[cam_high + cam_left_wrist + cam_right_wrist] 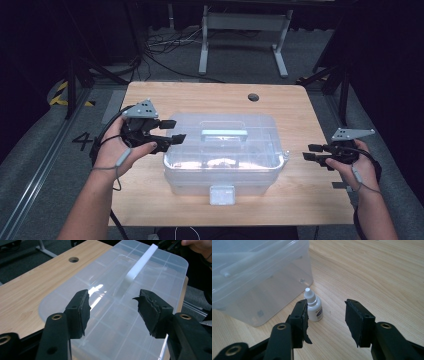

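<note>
A clear plastic storage box [250, 125] with a shut lid and a pale handle [224, 134] stands in the middle of the wooden table [310, 200]. My left gripper [175, 131] hovers over the box's left end, jaws open and empty; in the left gripper view it [112, 305] looks along the lid [107, 270] toward the handle [140, 263]. My right gripper [307, 152] is open at the box's right, low over the table. Just ahead of its jaws [325, 312] a small white dropper bottle [313, 306] stands upright beside the box's corner [307, 270], untouched.
A grey latch [222, 195] sits on the box's near side. A round cable hole [253, 97] lies at the table's far edge. Cables and a white frame [240, 35] are on the floor beyond. Bare wood lies right of the bottle [374, 272].
</note>
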Action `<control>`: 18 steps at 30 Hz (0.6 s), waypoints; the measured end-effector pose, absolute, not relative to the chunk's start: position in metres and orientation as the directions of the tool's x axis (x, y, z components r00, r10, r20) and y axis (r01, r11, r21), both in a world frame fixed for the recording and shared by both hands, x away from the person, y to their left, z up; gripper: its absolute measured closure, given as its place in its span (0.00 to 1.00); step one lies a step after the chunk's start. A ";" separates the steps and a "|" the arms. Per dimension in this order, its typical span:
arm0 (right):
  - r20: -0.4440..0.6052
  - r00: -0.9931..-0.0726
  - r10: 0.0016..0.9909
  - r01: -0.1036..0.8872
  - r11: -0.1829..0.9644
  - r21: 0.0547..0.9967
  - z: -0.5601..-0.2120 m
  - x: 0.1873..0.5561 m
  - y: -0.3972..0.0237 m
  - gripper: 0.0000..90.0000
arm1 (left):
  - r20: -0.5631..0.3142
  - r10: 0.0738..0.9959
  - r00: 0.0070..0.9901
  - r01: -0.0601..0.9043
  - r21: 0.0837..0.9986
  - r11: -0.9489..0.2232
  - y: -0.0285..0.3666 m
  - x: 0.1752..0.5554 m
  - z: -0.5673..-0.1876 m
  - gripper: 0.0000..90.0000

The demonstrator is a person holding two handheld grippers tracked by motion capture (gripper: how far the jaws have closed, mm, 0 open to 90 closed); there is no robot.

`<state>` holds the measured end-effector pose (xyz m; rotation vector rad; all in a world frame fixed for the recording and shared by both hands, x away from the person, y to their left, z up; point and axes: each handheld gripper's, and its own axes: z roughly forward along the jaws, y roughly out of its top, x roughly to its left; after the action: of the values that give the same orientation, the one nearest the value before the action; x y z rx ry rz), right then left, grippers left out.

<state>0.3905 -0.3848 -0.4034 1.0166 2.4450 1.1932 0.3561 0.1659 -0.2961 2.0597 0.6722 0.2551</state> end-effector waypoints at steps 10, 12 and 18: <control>0.091 -0.729 0.679 0.485 0.418 0.768 -0.404 0.390 -0.385 0.59 | -0.065 0.509 0.858 0.337 0.820 -0.462 0.135 0.367 -0.305 0.45; 0.091 -0.730 0.677 0.485 0.420 0.767 -0.404 0.390 -0.384 0.59 | -0.058 0.511 0.858 0.338 0.813 -0.474 0.129 0.371 -0.308 0.46; 0.091 -0.732 0.675 0.484 0.423 0.766 -0.404 0.391 -0.383 0.59 | -0.053 0.514 0.856 0.347 0.796 -0.496 0.116 0.377 -0.318 0.48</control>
<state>0.3907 -0.3827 -0.4042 1.0160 2.4467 1.2012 0.3766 0.1160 -0.3176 2.1400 0.6233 0.2380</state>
